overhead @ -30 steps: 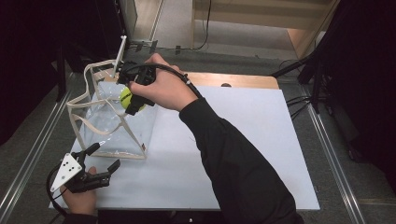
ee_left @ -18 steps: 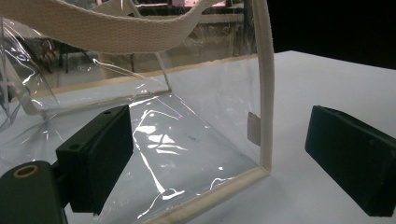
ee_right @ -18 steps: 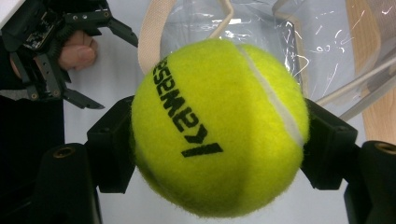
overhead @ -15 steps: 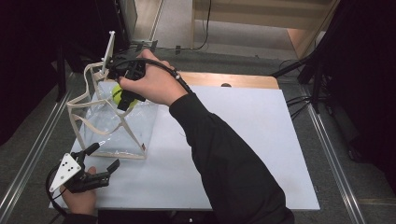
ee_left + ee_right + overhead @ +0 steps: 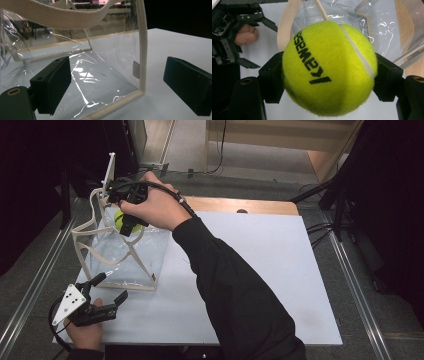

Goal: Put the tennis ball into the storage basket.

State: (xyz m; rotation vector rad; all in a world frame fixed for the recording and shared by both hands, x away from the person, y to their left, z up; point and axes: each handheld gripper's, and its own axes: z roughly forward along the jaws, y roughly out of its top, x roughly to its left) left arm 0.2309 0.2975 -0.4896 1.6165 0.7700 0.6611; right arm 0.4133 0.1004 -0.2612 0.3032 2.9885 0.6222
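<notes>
a: the white table (image 5: 260,270) sits in a dark room, with grey floor around it, metal rails along both sides and a wooden strip along its far edge.

b: and the clear bag (image 5: 120,255)?

a: it stands upright at the table's left edge, toward the far-left corner. it is transparent plastic with cream webbing trim and cream handles (image 5: 95,205) looping up from its top. in the left gripper view one trimmed corner (image 5: 141,90) rests on the table just ahead of the jaws.

b: what does the right gripper (image 5: 125,222) carry?

a: a yellow-green tennis ball (image 5: 329,68), pinched between both black jaws. the right gripper view shows black lettering and a white seam on the ball, with the bag's plastic and a cream handle behind it. in the high view the ball (image 5: 120,217) shows as a small bright patch under the person's right hand (image 5: 152,205), at the bag's open top near its far side. whether it is already below the rim cannot be told.

b: and the left gripper (image 5: 107,292)?

a: it rests near the table's near-left corner, just beside the bag's near side. its jaws stand wide apart with nothing between them, aimed at the bag. the person's left hand (image 5: 85,335) grips it from below, and a grey three-cornered plate (image 5: 70,301) sits on top.

b: the sleeve?

a: a black sleeve (image 5: 230,285) crosses the table from the near edge toward the bag.
</notes>
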